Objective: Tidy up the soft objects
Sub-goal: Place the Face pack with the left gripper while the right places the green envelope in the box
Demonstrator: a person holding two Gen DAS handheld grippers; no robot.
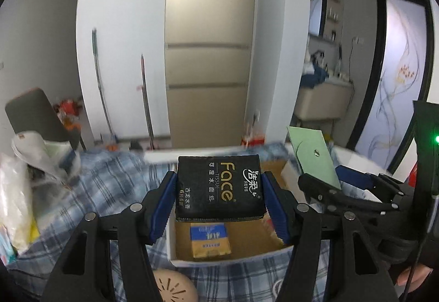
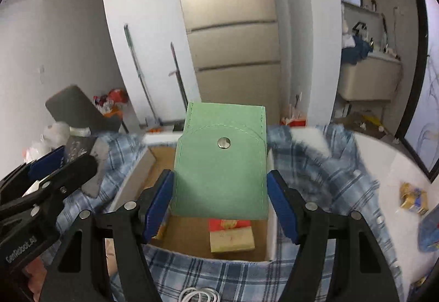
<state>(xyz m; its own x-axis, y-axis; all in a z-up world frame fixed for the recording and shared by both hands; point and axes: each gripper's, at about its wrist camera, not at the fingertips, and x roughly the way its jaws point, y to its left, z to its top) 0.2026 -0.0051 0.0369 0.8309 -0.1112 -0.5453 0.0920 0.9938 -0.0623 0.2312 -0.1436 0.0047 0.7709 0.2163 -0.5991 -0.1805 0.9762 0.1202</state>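
My left gripper [image 1: 218, 193] is shut on a black "Face" tissue pack [image 1: 218, 186], held above an open cardboard box [image 1: 175, 247] with white walls. A small blue and yellow packet [image 1: 210, 240] lies on the box floor. My right gripper [image 2: 219, 197] is shut on a green pouch with a snap button [image 2: 221, 164], held over the same box [image 2: 270, 233], where a red and yellow packet [image 2: 230, 234] lies. The pouch also shows in the left wrist view [image 1: 314, 159], to the right of the tissue pack. The left gripper and tissue pack [image 2: 85, 162] show at the left of the right wrist view.
The box sits on a blue plaid cloth [image 1: 109, 186]. Plastic bags [image 1: 16, 186] lie at the left. A beige round object [image 1: 175, 288] and a white cable [image 2: 199, 295] lie near the front. A yellow packet [image 2: 414, 199] lies on the white tabletop at right.
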